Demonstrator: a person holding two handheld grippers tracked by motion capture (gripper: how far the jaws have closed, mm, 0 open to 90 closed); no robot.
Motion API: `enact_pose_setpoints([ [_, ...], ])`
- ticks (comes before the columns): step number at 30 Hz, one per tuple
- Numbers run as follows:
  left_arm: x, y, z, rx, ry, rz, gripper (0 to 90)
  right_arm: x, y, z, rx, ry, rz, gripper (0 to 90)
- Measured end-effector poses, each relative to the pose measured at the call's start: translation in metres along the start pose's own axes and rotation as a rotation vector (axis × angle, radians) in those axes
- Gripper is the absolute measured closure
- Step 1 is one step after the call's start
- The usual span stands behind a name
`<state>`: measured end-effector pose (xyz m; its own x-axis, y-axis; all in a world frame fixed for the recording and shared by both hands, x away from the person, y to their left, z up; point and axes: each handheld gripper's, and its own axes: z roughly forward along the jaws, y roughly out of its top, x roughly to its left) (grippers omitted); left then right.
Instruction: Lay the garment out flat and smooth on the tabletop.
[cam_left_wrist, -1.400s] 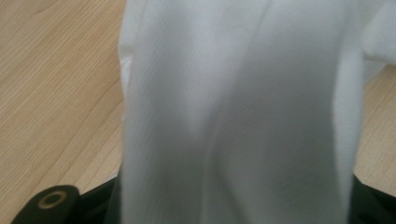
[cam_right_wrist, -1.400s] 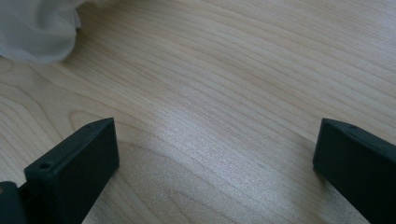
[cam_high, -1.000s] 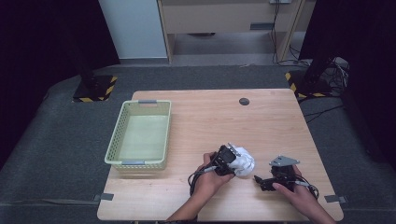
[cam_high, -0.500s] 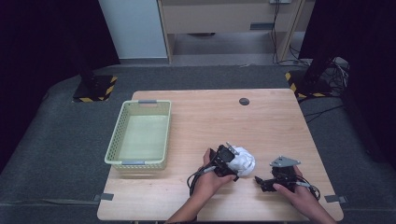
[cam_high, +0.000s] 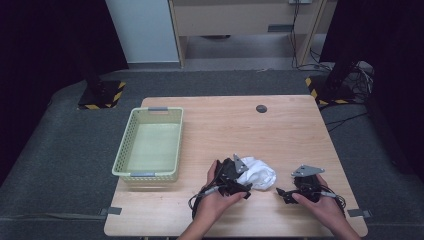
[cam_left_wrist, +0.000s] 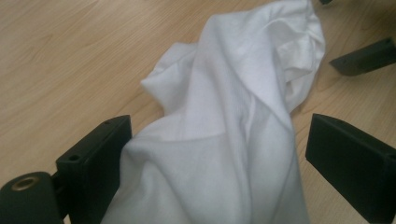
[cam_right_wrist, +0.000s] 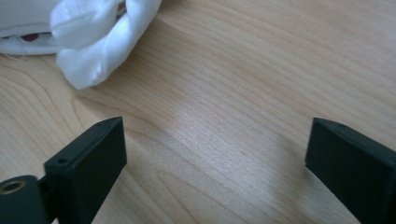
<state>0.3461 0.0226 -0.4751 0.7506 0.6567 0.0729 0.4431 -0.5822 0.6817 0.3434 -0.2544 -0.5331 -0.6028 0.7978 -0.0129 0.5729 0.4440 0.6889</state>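
Partly hidden behind the left gripper (cam_high: 239, 176), the cloth (cam_high: 260, 176) lies between its wide jaws, unpinched (folds bunched); right gripper (cam_high: 286, 194) gapes beside the cloth, its jaws just narrowing slightly.

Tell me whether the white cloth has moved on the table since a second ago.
No. The white cloth lies where it did, right of the basket, by the table's near edge.

**Dim room, lit wooden worktop**

A light wooden worktop (cam_high: 280, 130) stands on grey carpet (cam_high: 65, 150). A small dark round disc (cam_high: 261, 108) sits near its far edge. Beyond it, a pale panel (cam_high: 142, 30) and a wooden cabinet (cam_high: 240, 20) stand against the back. Two black stands with yellow-black striped bases (cam_high: 102, 97) flank the worktop, and cables (cam_high: 362, 75) lie at the right. Both sides fall into darkness.
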Motion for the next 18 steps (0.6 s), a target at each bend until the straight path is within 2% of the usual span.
enact_pose_setpoints([
  [2,0.004,-0.007,-0.004,-0.024,0.001,-0.021,9.0,0.0,0.006,-0.008,-0.004,-0.001,-0.013,13.0],
  [6,0.012,-0.017,-0.02,-0.082,0.021,-0.033,12.6,0.007,0.022,-0.028,-0.025,0.025,-0.054,23.5],
  [8,0.016,-0.023,-0.027,-0.117,0.012,-0.05,15.1,0.013,0.029,-0.034,-0.029,0.039,-0.075,30.2],
  [9,0.016,-0.025,-0.028,-0.128,0.0,-0.038,14.6,0.016,0.033,-0.037,-0.028,0.048,-0.089,35.5],
  [10,0.015,-0.027,-0.03,-0.126,0.001,-0.006,15.4,0.018,0.035,-0.038,-0.026,0.054,-0.101,38.3],
  [11,0.016,-0.029,-0.032,-0.121,0.01,0.002,16.5,0.022,0.04,-0.04,-0.025,0.061,-0.119,41.8],
  [14,0.021,-0.035,-0.037,-0.11,-0.013,-0.01,19.7,0.031,0.052,-0.043,-0.035,0.074,-0.146,51.8],
  [18,0.03,-0.048,-0.048,-0.103,-0.01,-0.038,22.1,0.046,0.067,-0.039,-0.054,0.093,-0.184,58.9],
])
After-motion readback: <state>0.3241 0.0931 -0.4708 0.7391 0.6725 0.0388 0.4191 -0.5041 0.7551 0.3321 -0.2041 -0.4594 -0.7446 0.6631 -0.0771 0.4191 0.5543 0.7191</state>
